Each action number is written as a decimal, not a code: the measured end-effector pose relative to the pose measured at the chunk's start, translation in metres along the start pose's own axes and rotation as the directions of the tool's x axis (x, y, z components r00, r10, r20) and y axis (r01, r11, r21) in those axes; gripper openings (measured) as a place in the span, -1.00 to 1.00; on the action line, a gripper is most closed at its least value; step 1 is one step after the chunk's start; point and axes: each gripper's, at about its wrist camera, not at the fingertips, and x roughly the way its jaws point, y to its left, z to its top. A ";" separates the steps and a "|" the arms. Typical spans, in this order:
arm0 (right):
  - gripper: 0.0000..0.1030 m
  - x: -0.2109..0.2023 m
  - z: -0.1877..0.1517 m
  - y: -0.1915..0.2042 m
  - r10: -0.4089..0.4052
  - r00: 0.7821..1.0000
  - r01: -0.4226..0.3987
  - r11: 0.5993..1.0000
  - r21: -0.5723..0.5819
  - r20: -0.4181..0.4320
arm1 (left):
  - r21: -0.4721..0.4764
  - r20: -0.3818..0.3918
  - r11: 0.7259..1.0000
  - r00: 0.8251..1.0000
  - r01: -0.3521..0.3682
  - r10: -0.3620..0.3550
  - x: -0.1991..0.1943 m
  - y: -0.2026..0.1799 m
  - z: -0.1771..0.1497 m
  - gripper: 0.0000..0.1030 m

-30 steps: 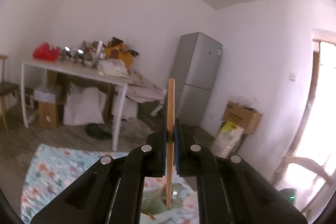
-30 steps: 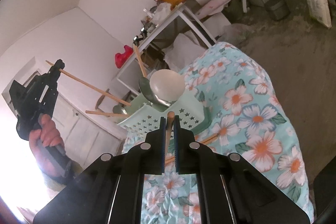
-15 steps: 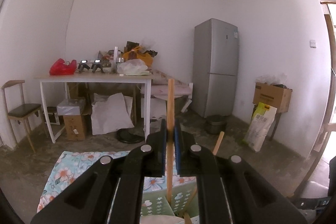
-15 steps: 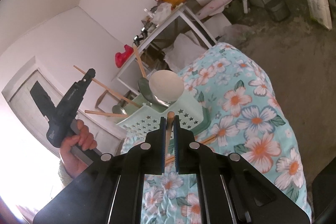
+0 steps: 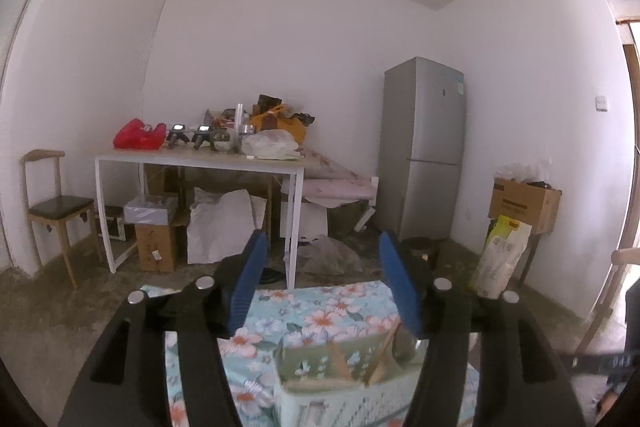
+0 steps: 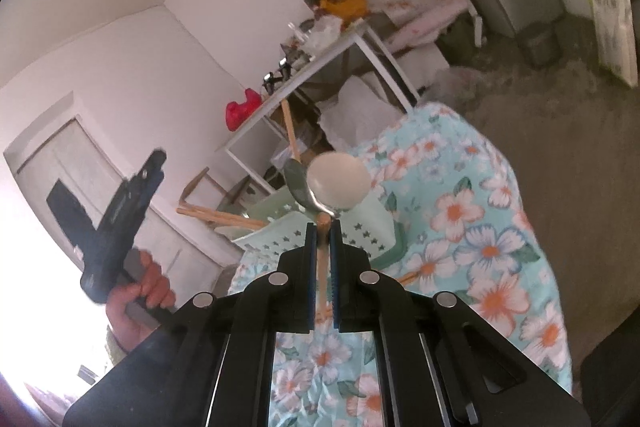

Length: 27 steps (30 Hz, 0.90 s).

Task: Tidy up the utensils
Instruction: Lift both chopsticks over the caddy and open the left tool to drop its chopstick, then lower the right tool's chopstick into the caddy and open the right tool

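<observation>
My left gripper is open and empty, held above the pale green perforated basket. Wooden chopsticks lean inside the basket. In the right wrist view the left gripper shows at the left, held up in a hand. My right gripper is shut on a wooden stick, just in front of the basket. A white ladle and a metal spoon stand in the basket, with chopsticks lying across its left rim.
The basket sits on a floral tablecloth. Another wooden stick lies on the cloth by the basket. Behind are a cluttered white table, a chair, a grey fridge and cardboard boxes.
My left gripper has opened and let go of its chopstick, which now lies in the basket. My right gripper has stayed shut on its stick, almost still.
</observation>
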 end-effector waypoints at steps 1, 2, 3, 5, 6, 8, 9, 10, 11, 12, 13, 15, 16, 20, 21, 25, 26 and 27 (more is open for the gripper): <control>-0.92 -0.003 0.002 0.002 0.004 1.000 -0.004 1.000 -0.007 0.007 | -0.005 -0.002 1.000 1.000 -0.005 0.005 -0.008 0.003 -0.003 0.14; -0.92 -0.008 0.006 0.007 0.009 1.000 -0.009 1.000 -0.023 0.018 | -0.009 -0.003 1.000 1.000 -0.009 0.009 -0.013 0.005 -0.005 0.15; -0.92 -0.011 0.009 0.011 0.010 1.000 -0.009 0.999 -0.037 0.026 | -0.014 -0.006 1.000 1.000 -0.014 0.014 -0.019 0.009 -0.008 0.16; -0.92 -0.020 0.015 0.020 0.014 0.999 -0.011 0.998 -0.069 0.050 | -0.028 -0.018 0.999 0.999 -0.034 0.033 -0.030 0.017 -0.015 0.17; -0.92 -0.024 0.019 0.024 0.019 0.998 -0.014 0.997 -0.082 0.061 | -0.033 -0.026 0.999 0.999 -0.043 0.042 -0.035 0.020 -0.019 0.17; -0.92 -0.034 0.028 0.034 0.026 0.995 -0.015 0.993 -0.116 0.092 | -0.040 -0.053 0.997 0.997 -0.062 0.060 -0.042 0.027 -0.031 0.18; -0.92 -0.039 0.032 0.039 0.029 0.994 -0.016 0.992 -0.129 0.106 | -0.040 -0.070 0.996 0.995 -0.076 0.073 -0.045 0.031 -0.037 0.18; -0.92 -0.042 0.034 0.042 0.032 0.993 -0.016 0.990 -0.137 0.116 | -0.042 -0.092 0.995 0.992 -0.093 0.089 -0.048 0.036 -0.045 0.18; -0.92 -0.049 0.040 0.048 0.041 0.990 -0.020 0.988 -0.153 0.136 | -0.046 -0.109 0.994 0.989 -0.101 0.096 -0.050 0.039 -0.051 0.18; -0.92 -0.052 0.042 0.051 0.046 0.988 -0.021 0.987 -0.162 0.148 | -0.053 -0.130 0.992 0.986 -0.110 0.103 -0.051 0.043 -0.058 0.18; -0.92 -0.056 0.045 0.054 0.049 0.985 -0.020 0.985 -0.174 0.165 | -0.062 -0.152 0.991 0.983 -0.117 0.107 -0.053 0.047 -0.064 0.18; -0.92 -0.063 0.053 0.063 0.056 0.977 -0.014 0.979 -0.202 0.204 | -0.073 -0.185 0.989 0.977 -0.126 0.111 -0.054 0.051 -0.074 0.18; -0.92 -0.065 0.056 0.067 0.057 0.974 -0.010 0.977 -0.214 0.219 | -0.078 -0.202 0.989 0.973 -0.129 0.111 -0.054 0.053 -0.079 0.18; -0.92 -0.051 0.067 0.079 0.065 0.967 0.000 0.967 -0.257 0.248 | -0.090 -0.251 0.988 0.963 -0.125 0.099 -0.055 0.054 -0.099 0.18; -0.92 -0.046 0.068 0.080 0.065 0.967 0.002 0.966 -0.260 0.246 | -0.094 -0.262 0.989 0.961 -0.118 0.090 -0.054 0.053 -0.103 0.18; -0.92 -0.010 0.070 0.081 0.035 0.975 0.028 0.961 -0.274 0.221 | -0.087 -0.292 0.992 0.955 -0.090 0.061 -0.052 0.047 -0.116 0.18; -0.92 0.005 0.069 0.079 0.018 0.978 0.040 0.962 -0.271 0.207 | -0.081 -0.296 0.993 0.953 -0.086 0.058 -0.052 0.045 -0.118 0.18; -0.92 0.015 0.069 0.078 0.008 0.980 0.046 0.962 -0.268 0.197 | -0.074 -0.302 0.994 0.952 -0.079 0.053 -0.051 0.043 -0.120 0.18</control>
